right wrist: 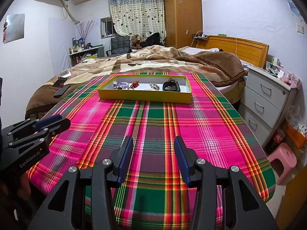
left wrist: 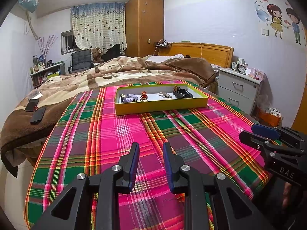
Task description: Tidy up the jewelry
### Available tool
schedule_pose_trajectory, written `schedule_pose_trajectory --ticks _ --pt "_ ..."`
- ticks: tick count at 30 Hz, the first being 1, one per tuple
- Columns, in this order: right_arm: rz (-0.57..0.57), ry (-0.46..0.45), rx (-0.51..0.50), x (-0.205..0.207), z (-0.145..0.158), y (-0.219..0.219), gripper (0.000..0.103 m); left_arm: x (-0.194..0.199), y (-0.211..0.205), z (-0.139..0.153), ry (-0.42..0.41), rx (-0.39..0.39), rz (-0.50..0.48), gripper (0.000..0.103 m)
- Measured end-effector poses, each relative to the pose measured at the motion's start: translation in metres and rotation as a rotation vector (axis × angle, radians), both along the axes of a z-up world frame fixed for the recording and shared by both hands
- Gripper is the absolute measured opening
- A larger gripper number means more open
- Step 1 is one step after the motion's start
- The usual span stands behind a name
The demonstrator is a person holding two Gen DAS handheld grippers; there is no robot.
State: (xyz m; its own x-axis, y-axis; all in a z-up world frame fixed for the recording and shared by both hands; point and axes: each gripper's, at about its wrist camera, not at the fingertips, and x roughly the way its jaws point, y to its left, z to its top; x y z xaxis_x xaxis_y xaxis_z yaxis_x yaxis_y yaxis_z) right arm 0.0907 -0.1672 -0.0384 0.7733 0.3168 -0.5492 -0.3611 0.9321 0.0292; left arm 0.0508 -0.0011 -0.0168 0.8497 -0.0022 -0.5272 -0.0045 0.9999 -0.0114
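Plaid cloth (right wrist: 153, 126), pink and green, covers the table, and nearest to me both tongs hang above its near end with nothing in them. The left gripper (left wrist: 151, 145) has its blue pads apart and bare cloth showing between them; the right gripper (right wrist: 153, 140) stands wider still, also empty. They sit side by side, the right one just visible at the right edge of the left view.

Well beyond them, at the far end of the table, lies the yellow tray (right wrist: 144, 96) with the jewelry inside: a purple coiled band (right wrist: 122, 85) at the left, a small red-and-gold ornament (right wrist: 135, 84), a silvery clip (right wrist: 154, 85) and a dark pouch (right wrist: 171, 87) at the right.

I would worry about three things. The pieces are small and lie close together, so a pad could catch two at once or flick one out over the low rim. The tray is light-looking and rests on loose cloth; a push against its wall could slide it toward the bed (right wrist: 153, 61) behind. A dropped ring would be hard to find on that busy pattern.
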Motion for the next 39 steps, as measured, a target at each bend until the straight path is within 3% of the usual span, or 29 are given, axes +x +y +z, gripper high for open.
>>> schedule_pose_trajectory --ticks 39 --pt "-0.002 0.000 -0.005 -0.0033 -0.0014 0.0004 0.045 -0.0006 -0.0019 -0.0060 0.021 0.021 0.003 0.025"
